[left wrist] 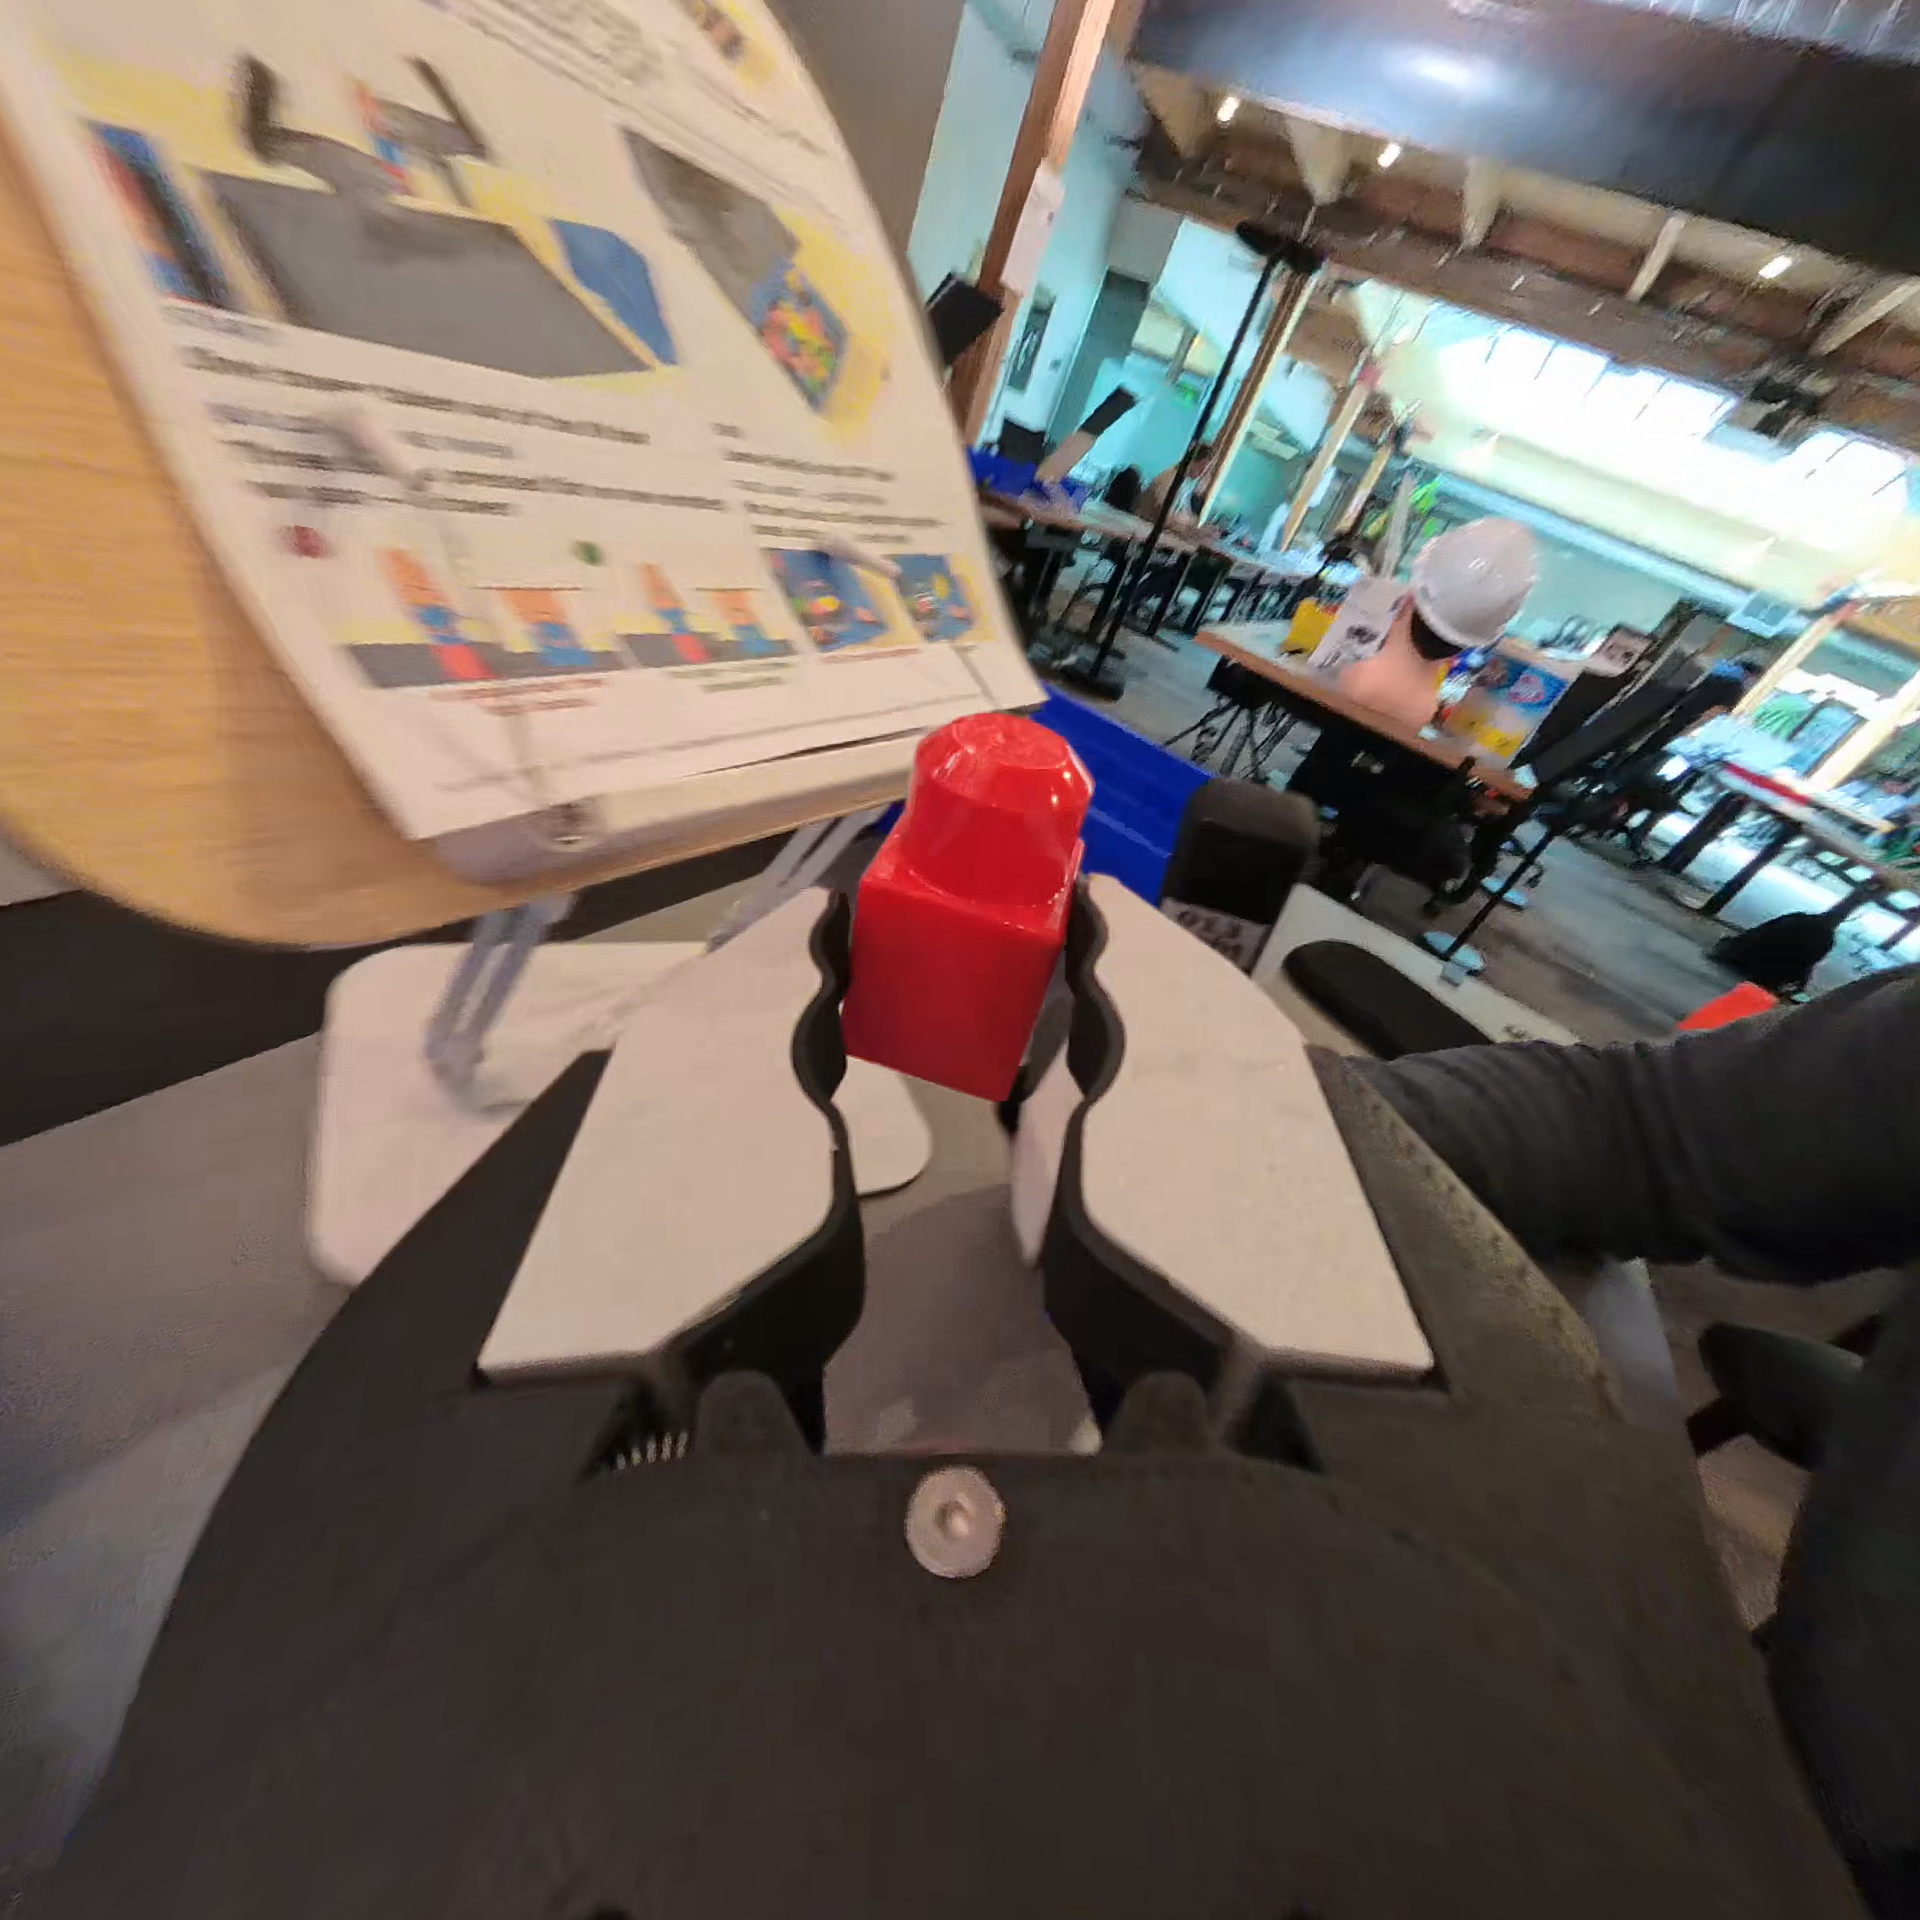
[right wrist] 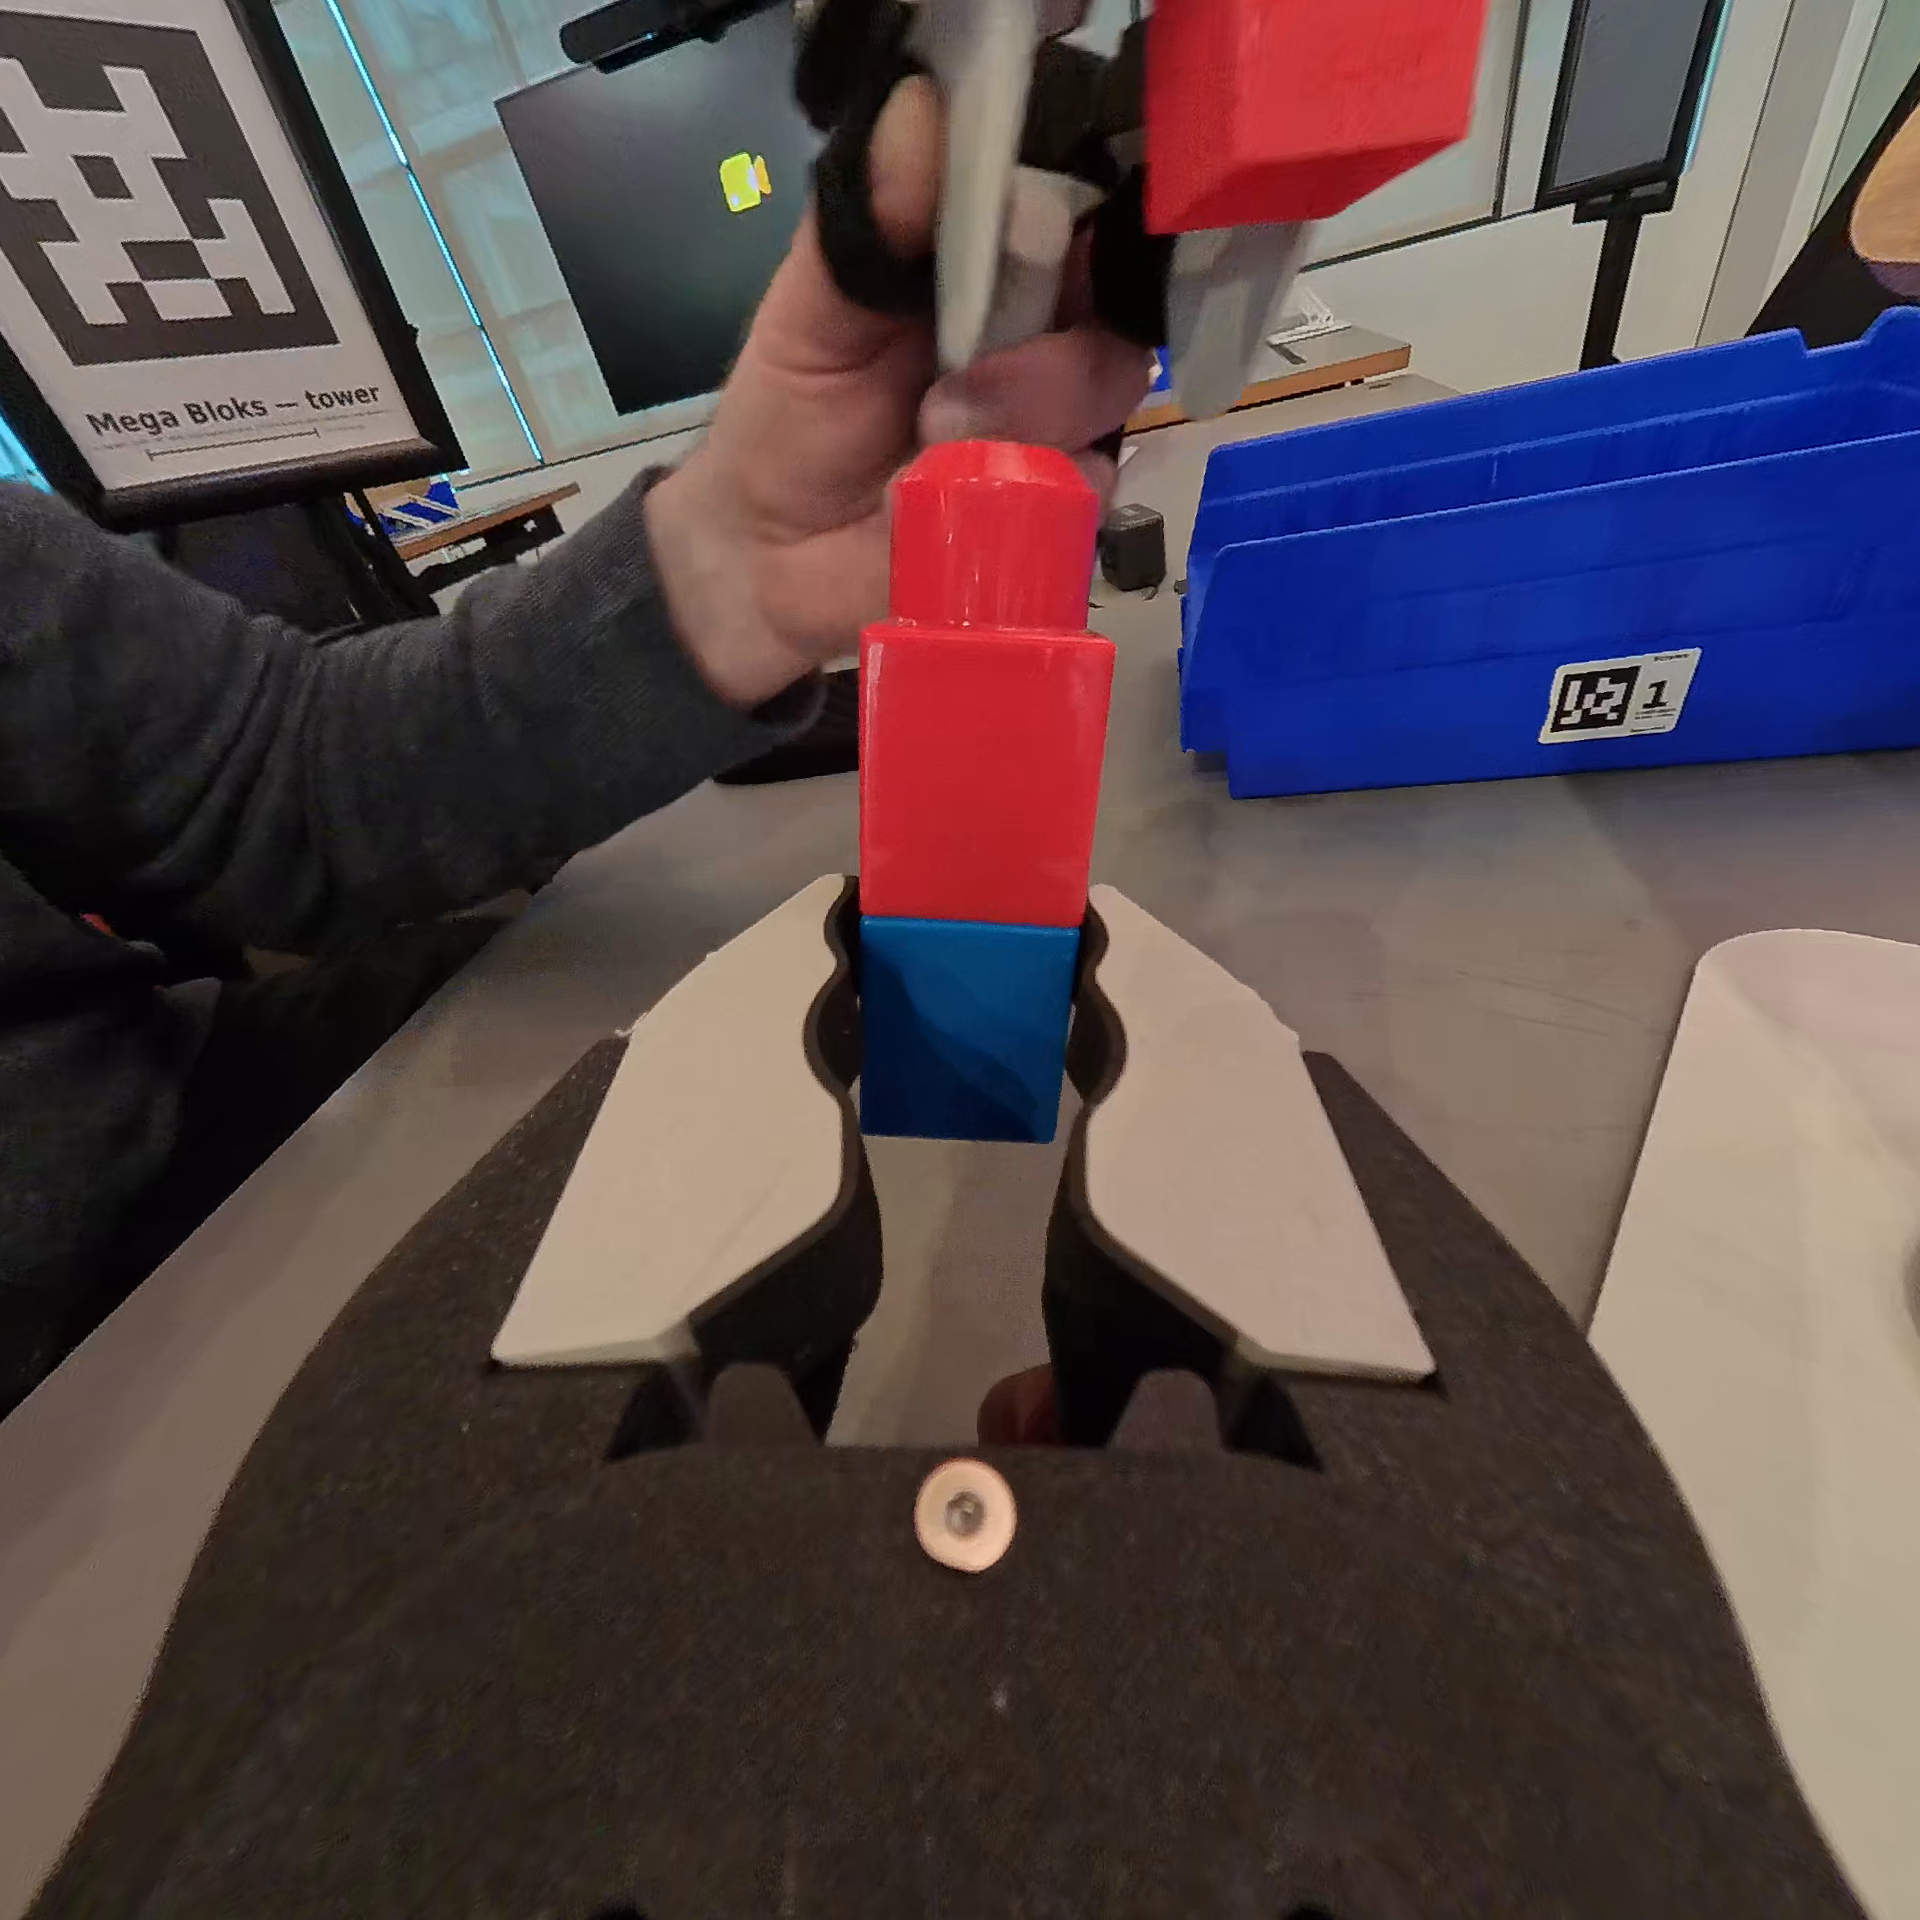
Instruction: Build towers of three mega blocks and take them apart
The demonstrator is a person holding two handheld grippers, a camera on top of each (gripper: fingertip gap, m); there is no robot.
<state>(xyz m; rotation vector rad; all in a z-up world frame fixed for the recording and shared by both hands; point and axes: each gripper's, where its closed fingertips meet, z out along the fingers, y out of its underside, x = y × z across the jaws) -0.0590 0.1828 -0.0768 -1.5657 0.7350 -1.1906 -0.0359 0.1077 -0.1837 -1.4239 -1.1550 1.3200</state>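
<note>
My left gripper [left wrist: 951,956] is shut on a single red block [left wrist: 961,935], stud up, held in the air. In the right wrist view that gripper [right wrist: 1127,177] and its red block [right wrist: 1309,114] hang above and to the right of the stack. My right gripper [right wrist: 966,997] is shut on a blue block [right wrist: 961,1029], the bottom of a two-block stack. A red block [right wrist: 982,769] sits on the blue one, its round stud [right wrist: 992,545] bare. The stack is held above the grey table [right wrist: 1403,904].
A blue bin [right wrist: 1558,582] with a tag label stands at the right on the table. A framed marker sign [right wrist: 156,239] stands at the back left. An instruction sheet on a wooden stand [left wrist: 499,416] is close ahead in the left wrist view. A white pad [right wrist: 1787,1299] lies at the right. The grippers' ends are close to 12 cm from one another.
</note>
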